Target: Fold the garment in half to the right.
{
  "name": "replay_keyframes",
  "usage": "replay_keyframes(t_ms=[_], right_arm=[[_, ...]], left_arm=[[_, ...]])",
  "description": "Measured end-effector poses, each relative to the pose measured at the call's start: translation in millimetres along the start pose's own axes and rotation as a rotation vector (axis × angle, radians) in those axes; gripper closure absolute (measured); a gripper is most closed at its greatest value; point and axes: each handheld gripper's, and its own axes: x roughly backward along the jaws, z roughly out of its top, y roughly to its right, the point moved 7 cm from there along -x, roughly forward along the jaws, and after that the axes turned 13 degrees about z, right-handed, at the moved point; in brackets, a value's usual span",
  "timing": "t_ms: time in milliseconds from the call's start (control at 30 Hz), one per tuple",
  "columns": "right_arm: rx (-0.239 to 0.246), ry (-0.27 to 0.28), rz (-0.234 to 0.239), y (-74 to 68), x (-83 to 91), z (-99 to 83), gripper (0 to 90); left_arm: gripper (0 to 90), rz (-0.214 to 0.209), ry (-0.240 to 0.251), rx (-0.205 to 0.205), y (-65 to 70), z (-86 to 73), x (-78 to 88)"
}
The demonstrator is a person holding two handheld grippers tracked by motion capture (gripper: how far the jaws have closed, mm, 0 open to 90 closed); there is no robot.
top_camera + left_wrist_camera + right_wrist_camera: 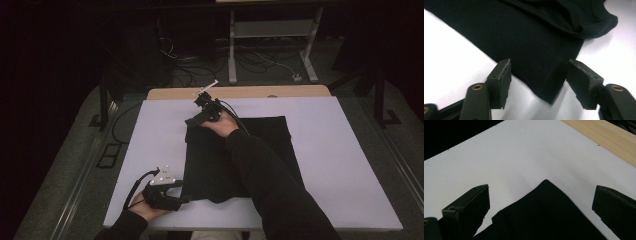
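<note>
A black cloth (235,160) is laid flat on the white table cover (350,165), and both of its left-hand corners are being approached for a grasp; judged from this, the pick-up step before a fold is in hand.

The left gripper (182,196) is held low at the near corner of the cloth. In the left gripper view, that corner (551,96) lies between the two jaws, which stand partly spread with neither pad pressed on the fabric.

The right gripper (192,121) is positioned at the far corner. In the right gripper view, the corner tip (546,183) lies ahead of and between the widely spread jaws; nothing is pinched.

For the next move, each gripper is probably to be lowered so that one jaw slides under the hem, then pressed together before any lift is attempted.
</note>
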Motion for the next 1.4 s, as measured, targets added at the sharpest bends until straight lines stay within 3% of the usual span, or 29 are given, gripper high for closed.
replay_keyframes(t_ms=[167, 200, 533, 933, 1167, 1333, 1400], right_arm=[[-0.021, -0.001, -0.007, 6.6, -9.3, -4.9, 0.9], [-0.019, -0.005, -0.010, 8.5, -10.8, -6.1, 1.4], [-0.061, 0.018, -0.023, 24.5, -27.1, -14.4, 6.8], [-0.077, 0.009, -0.046, 28.8, -45.0, -16.4, 15.3], [-0.065, -0.003, -0.071, 28.6, -50.0, -13.4, 27.6], [-0.061, -0.009, -0.101, 28.2, -52.3, -9.6, 44.3], [-0.043, -0.018, -0.118, 26.4, -53.6, -9.1, 49.1]], left_arm=[[43.1, -0.004, -0.003, -0.018, 0.3, 0.7, -0.2], [44.1, -0.005, 0.005, -0.005, 2.0, 1.6, -0.9], [55.3, -0.025, 0.000, -0.012, 4.6, 4.0, -2.3], [69.3, -0.071, -0.001, -0.016, 8.2, 7.4, -4.9], [78.1, -0.071, 0.004, -0.024, 7.9, 10.9, -6.8], [82.5, -0.073, 0.003, -0.021, 7.0, 13.4, -8.7], [83.0, -0.073, -0.003, -0.038, 6.2, 13.7, -8.6]])
